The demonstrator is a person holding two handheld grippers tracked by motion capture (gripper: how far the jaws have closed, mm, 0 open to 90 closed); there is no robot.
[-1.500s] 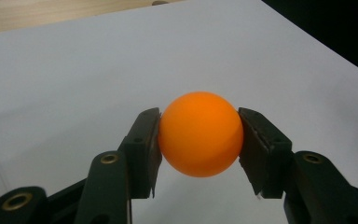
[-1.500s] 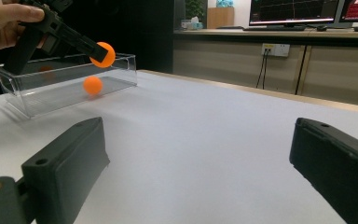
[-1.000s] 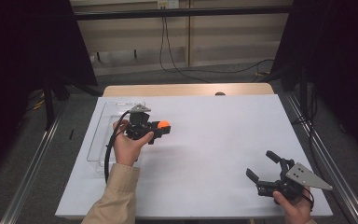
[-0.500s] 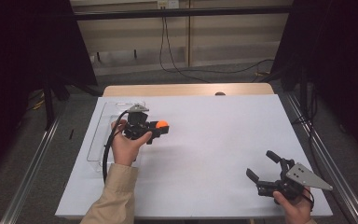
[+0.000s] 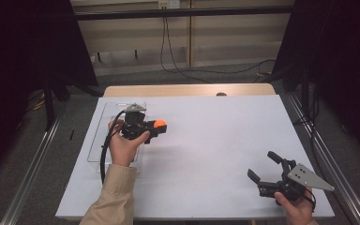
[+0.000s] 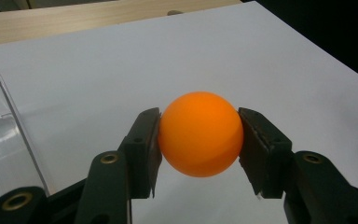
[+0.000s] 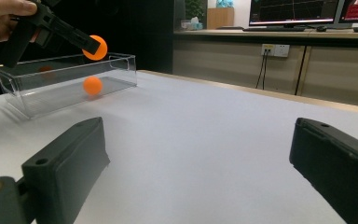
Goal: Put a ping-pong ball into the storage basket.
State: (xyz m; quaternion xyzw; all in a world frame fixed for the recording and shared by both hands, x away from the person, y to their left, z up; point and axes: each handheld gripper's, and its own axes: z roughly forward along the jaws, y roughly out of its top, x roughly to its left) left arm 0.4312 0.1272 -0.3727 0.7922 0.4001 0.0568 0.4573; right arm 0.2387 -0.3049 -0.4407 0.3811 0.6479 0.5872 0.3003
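Left tongs (image 6: 199, 140) around orange ball (image 6: 200, 134)

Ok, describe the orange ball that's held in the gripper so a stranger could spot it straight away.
On the white table, find the clear plastic box at its left edge. Above the box's table-side wall, the left gripper pinches a smooth orange ball. Unlike the second orange ball seen through the box wall, it hangs in the air.

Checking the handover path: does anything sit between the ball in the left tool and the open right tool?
Nothing visible. The orange ball sits clamped in the left tool; bare white table lies between it and the open right tool.
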